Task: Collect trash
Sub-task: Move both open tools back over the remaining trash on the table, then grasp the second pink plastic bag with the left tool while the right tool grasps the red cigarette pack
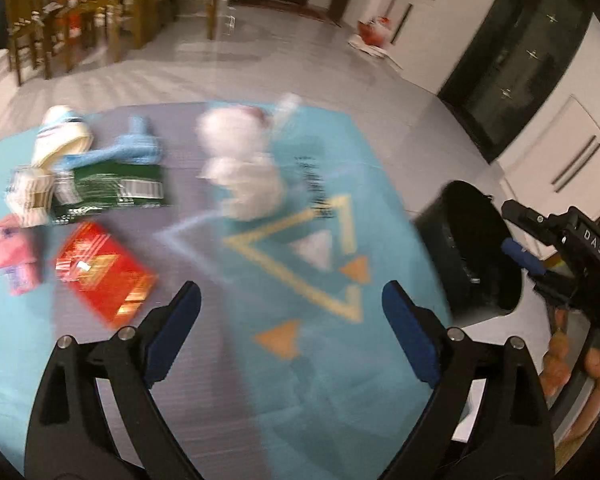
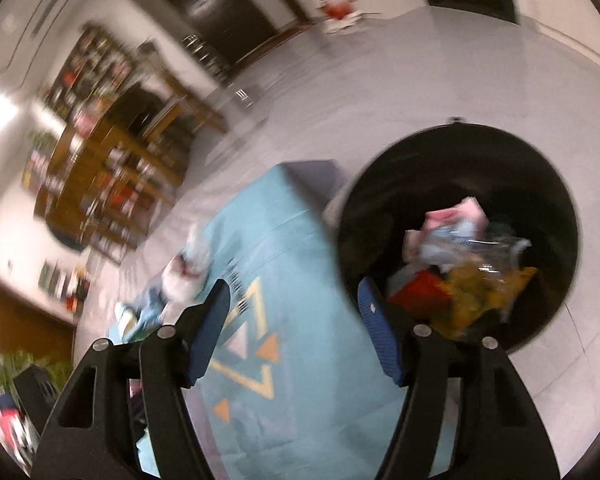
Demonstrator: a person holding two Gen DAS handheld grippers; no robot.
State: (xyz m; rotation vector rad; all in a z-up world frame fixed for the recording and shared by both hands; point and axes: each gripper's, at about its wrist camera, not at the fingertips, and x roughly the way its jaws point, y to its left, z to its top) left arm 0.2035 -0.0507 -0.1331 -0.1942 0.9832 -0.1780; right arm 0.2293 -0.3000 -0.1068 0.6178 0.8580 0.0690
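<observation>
The only writing that reads clearly is "DAS", in white letters on the black body of the right gripper (image 1: 518,254) at the right edge of the left wrist view. A barcode shows on the green packet (image 1: 112,192) at centre left, but its print is too blurred to read.

The left gripper (image 1: 291,306) stands wide apart at the bottom of its frame with nothing between its blue pads, above the blue mat (image 1: 320,360). On the mat's left part lie a red packet (image 1: 104,276), long axis running from upper left to lower right, a pink wrapper (image 1: 10,252) at the left edge, and crumpled white trash (image 1: 240,168) in the middle.

In the right wrist view the right gripper (image 2: 294,326) is parted and empty. The black bin (image 2: 460,184) fills the right half, its mouth facing the camera, holding pink, red and yellow wrappers.
</observation>
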